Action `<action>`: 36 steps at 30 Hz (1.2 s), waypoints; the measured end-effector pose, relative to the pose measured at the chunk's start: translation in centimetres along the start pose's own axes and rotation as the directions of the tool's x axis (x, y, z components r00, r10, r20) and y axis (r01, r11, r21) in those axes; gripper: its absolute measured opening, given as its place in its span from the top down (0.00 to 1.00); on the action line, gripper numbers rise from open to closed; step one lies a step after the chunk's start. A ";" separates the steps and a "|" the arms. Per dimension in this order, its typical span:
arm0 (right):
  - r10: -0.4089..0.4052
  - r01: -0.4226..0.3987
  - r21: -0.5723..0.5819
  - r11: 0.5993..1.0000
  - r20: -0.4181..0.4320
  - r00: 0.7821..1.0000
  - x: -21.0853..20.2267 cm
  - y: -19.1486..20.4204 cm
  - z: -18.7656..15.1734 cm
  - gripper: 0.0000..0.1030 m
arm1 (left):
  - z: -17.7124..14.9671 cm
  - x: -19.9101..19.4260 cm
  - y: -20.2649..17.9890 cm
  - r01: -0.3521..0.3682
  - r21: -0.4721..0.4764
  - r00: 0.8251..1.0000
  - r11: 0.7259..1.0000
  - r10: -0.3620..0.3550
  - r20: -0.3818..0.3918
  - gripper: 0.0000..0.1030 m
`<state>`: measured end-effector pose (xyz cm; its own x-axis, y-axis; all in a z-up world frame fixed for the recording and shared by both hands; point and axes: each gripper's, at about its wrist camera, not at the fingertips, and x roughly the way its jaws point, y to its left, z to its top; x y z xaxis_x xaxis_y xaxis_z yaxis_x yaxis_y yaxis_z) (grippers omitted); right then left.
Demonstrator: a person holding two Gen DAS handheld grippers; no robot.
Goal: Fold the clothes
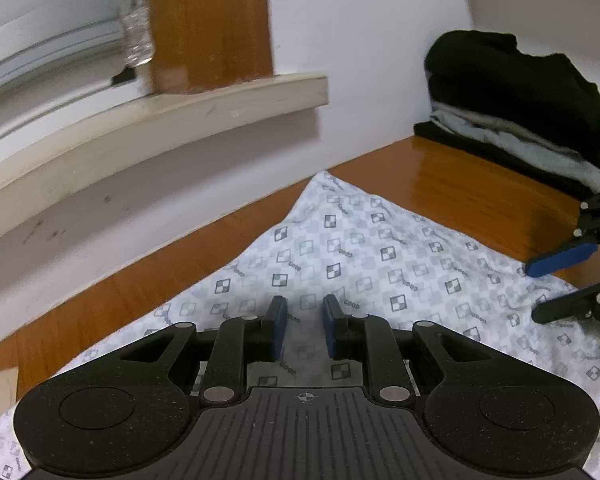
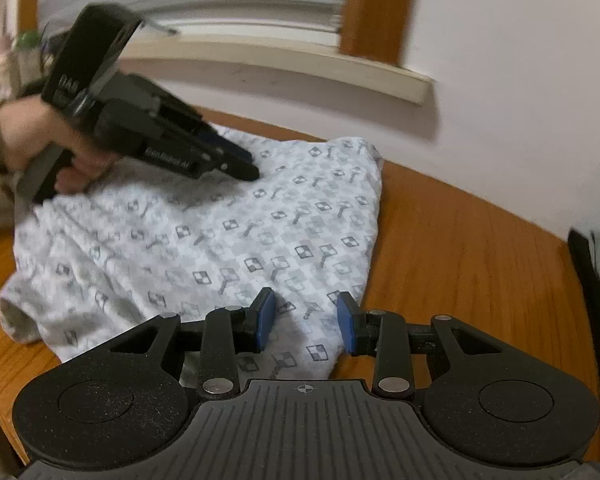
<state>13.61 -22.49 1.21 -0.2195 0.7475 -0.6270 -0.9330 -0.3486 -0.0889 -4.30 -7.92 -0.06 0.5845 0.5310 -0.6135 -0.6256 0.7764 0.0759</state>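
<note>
The left gripper [image 1: 305,330] hangs over the patterned garment [image 1: 340,248] with its blue pads a small gap apart and nothing pinched between them; the right gripper [image 2: 306,326] stands a little wider, also empty, above the garment's near corner. The garment lies spread on the wooden table [image 1: 460,184], one edge running straight toward the wall, so it looks partly folded at most, with further folds and stacking left to do. A stack of folded clothes [image 1: 520,112], dark and grey, sits at the table's far corner, which suggests some pieces are already finished. The left wrist view alone shows that stack clearly; the right wrist view alone shows the person's hand [image 2: 44,140] on the left tool's handle and the garment's rumpled, rolled edge at lower left.
</note>
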 end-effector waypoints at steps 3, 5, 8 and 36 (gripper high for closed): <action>-0.003 0.001 0.082 0.997 0.015 1.000 -0.5 -0.4 0.0 0.66 | 0.0 -0.4 -0.4 -0.009 0.004 1.000 1.000 0.009 -0.002 0.80; -0.019 0.016 0.083 0.996 0.043 0.999 -0.9 0.8 0.5 0.65 | 0.0 -1.3 -0.3 0.008 -0.020 1.000 1.000 -0.008 -0.009 0.81; 0.003 -0.008 0.066 0.998 0.070 0.998 -0.8 3.7 2.0 0.64 | -0.3 -3.8 0.3 0.047 -0.050 0.999 0.998 -0.047 0.003 0.80; 0.242 -0.235 -0.095 0.967 0.066 0.968 6.7 26.1 10.6 0.53 | -7.3 -19.2 15.0 -0.066 -0.124 0.996 0.990 0.073 0.054 0.40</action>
<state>-15.26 -20.61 2.93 -0.4571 0.6768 -0.5770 -0.8240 -0.5665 -0.0117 -28.70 -8.98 7.10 0.5643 0.6037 -0.5631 -0.7220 0.6917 0.0180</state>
